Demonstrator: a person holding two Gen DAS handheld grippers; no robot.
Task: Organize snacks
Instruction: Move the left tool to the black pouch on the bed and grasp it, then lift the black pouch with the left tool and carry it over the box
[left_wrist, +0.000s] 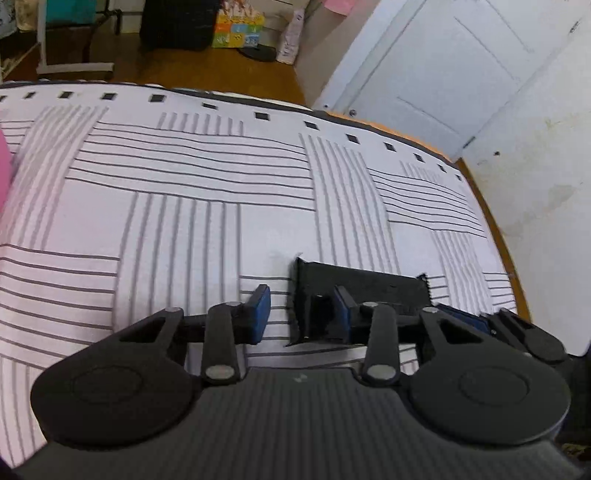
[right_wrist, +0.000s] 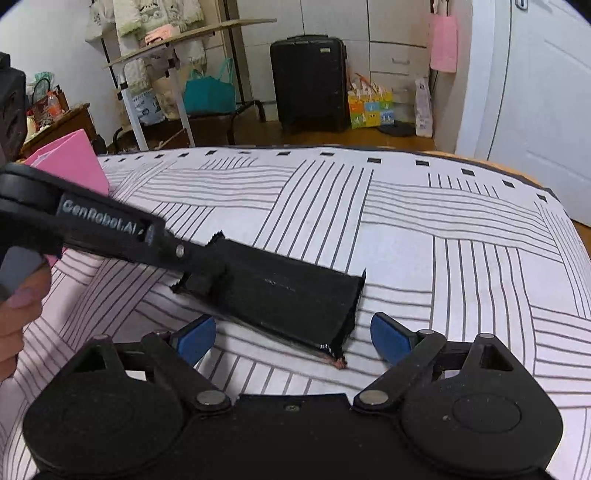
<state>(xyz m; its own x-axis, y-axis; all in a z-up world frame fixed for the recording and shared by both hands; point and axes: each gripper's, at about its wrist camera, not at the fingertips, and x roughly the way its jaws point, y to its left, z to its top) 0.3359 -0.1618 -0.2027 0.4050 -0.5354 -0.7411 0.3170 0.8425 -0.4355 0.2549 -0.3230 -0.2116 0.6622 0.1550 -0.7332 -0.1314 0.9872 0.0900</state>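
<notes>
A black snack packet (right_wrist: 291, 295) with serrated ends lies on the striped white bed cover (right_wrist: 461, 258). It also shows in the left wrist view (left_wrist: 369, 288), to the right of my left gripper's gap. My left gripper (left_wrist: 303, 308) is open; its right finger rests at the packet's left end, and its left finger is clear of it. In the right wrist view the left gripper (right_wrist: 199, 277) reaches in from the left onto the packet's far end. My right gripper (right_wrist: 293, 338) is open, its blue pads either side of the packet's near end.
A pink bag (right_wrist: 74, 166) stands at the bed's left side. Beyond the bed are a black suitcase (right_wrist: 310, 81), a colourful gift bag (right_wrist: 369, 107), a folding table (right_wrist: 177, 48) and a white door (right_wrist: 546, 81). A wooden bed frame edge (left_wrist: 495, 229) runs on the right.
</notes>
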